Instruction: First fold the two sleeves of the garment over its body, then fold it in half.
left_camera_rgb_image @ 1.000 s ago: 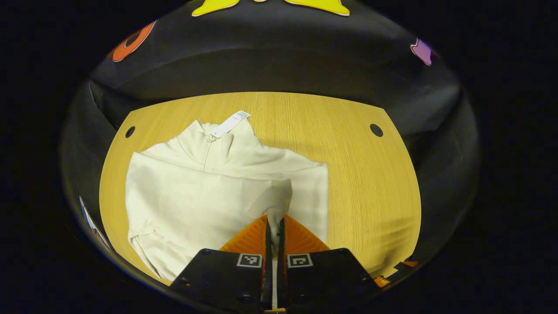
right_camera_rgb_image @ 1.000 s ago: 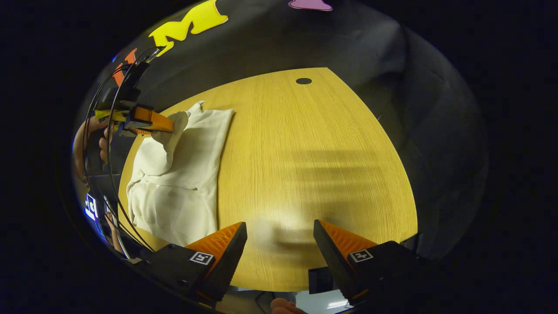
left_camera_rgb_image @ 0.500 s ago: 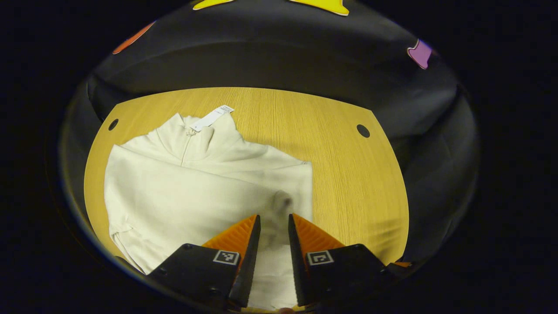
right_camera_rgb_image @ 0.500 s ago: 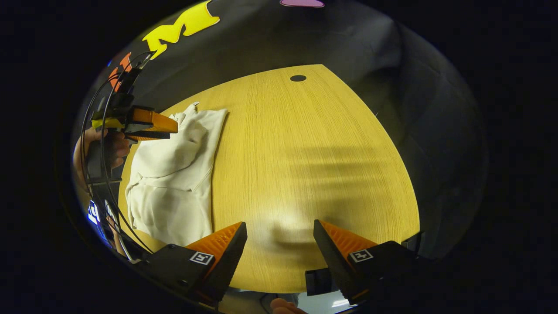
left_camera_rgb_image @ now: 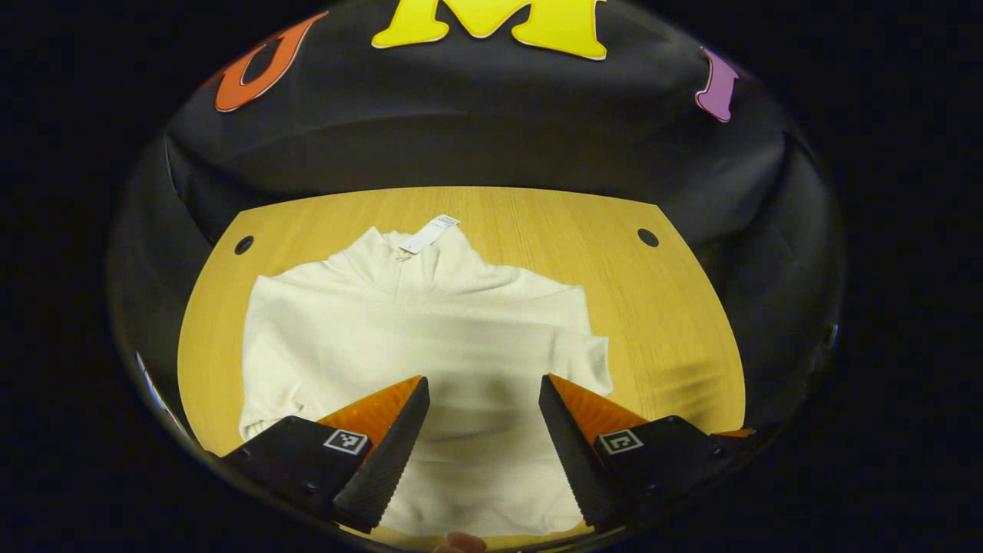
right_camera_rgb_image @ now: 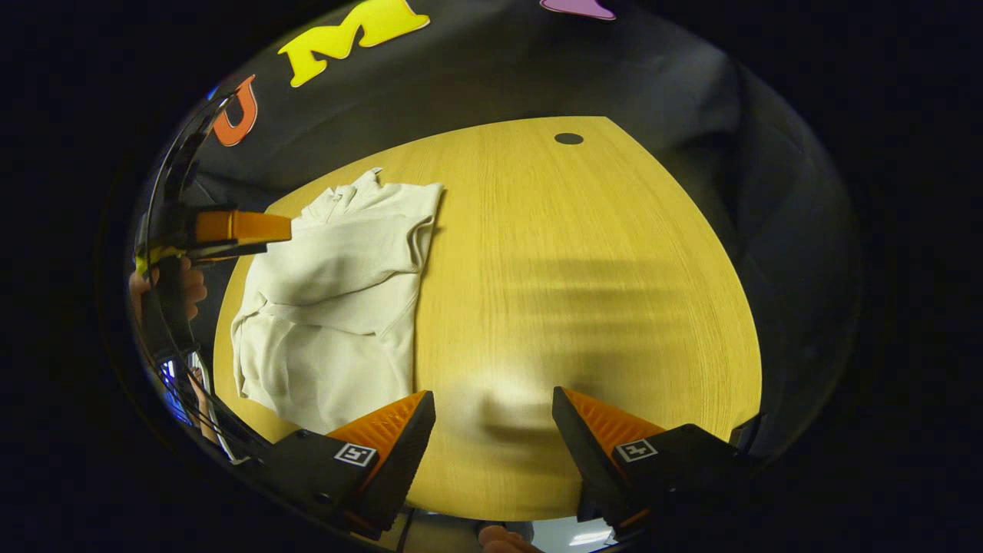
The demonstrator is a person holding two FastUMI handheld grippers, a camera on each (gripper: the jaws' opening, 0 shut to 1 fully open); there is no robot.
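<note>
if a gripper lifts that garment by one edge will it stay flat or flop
It would likely flop: the garment lies in soft folds and creases, so it looks limp, not stiff. The sleeve laid across its body seems loose and may slide off if lifted. It probably drags rather than glides on the table.

— Any writing you can actually read?

— Hardly. The white tag at the collar of the cream garment carries print, but it is too small to make out.

— And the grippers?

— Each finger block has a small square black-and-white marker: two on the left gripper, two on the right gripper. They are coded patterns — not letters or numbers.

— The wooden table?

— No text on it.
</note>
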